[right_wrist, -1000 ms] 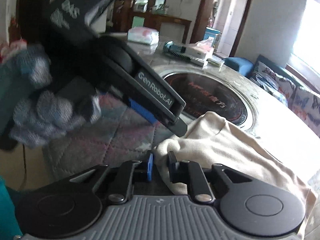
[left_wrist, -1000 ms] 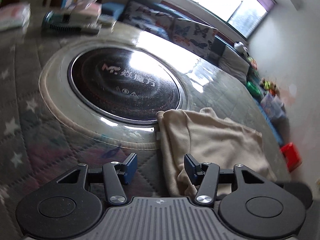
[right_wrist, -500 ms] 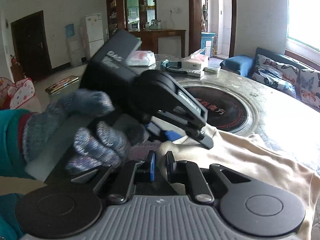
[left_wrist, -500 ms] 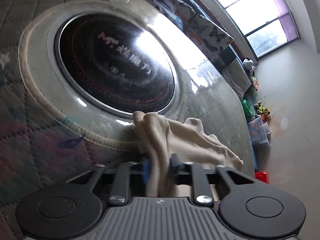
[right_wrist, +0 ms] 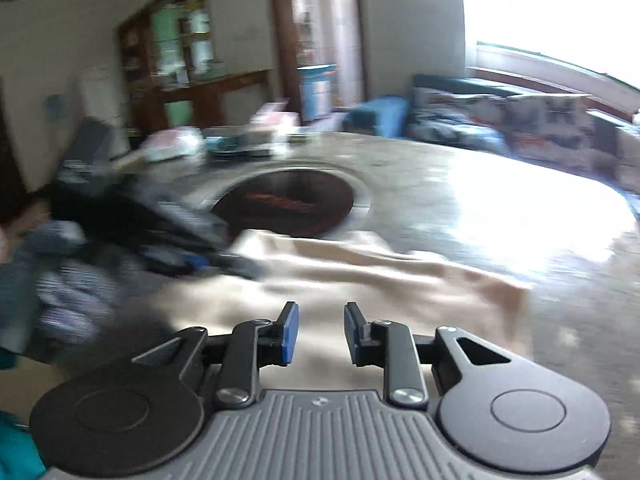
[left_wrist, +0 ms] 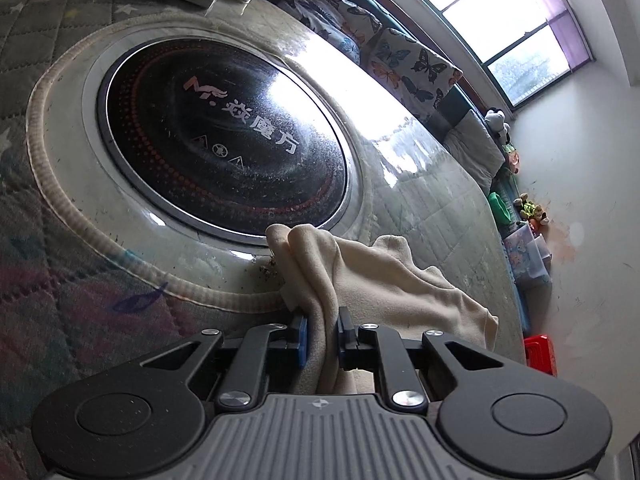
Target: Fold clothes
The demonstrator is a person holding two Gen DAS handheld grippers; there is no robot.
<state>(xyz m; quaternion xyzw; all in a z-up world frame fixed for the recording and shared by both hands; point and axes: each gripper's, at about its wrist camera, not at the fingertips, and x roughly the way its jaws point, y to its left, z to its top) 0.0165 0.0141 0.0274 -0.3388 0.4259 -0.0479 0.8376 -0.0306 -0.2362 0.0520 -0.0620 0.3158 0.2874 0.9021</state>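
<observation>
Left jaws: left gripper [left_wrist: 322, 334] closed narrow on a bunched fold of the cream garment [left_wrist: 384, 280], cloth filling the gap between the blue pads.
Right jaws: right gripper [right_wrist: 317, 334] parted, nothing between the pads; it hovers over the garment's near side.
Garment: cream garment lies on the worktop [left_wrist: 432, 184] just beside the round black hob [left_wrist: 224, 140], its pinched corner touching the hob's metal rim; the rest trails away from the hob toward the worktop edge.
Reason for hold: judged a corner pinch, so the left side can carry cloth over itself for a fold; the empty right jaws look free to take a new hold.
Gloved hand: left hand [right_wrist: 64, 264], in a knitted glove, grips the left tool beside the hob; view blurred.
Background: butterfly-print cushions [left_wrist: 400, 60] beyond the hob, under the window [left_wrist: 512, 28].
Change, half a second back: right jaws were pinched on the garment's edge and now stand apart and empty; left grip unchanged, its view swung slightly.
</observation>
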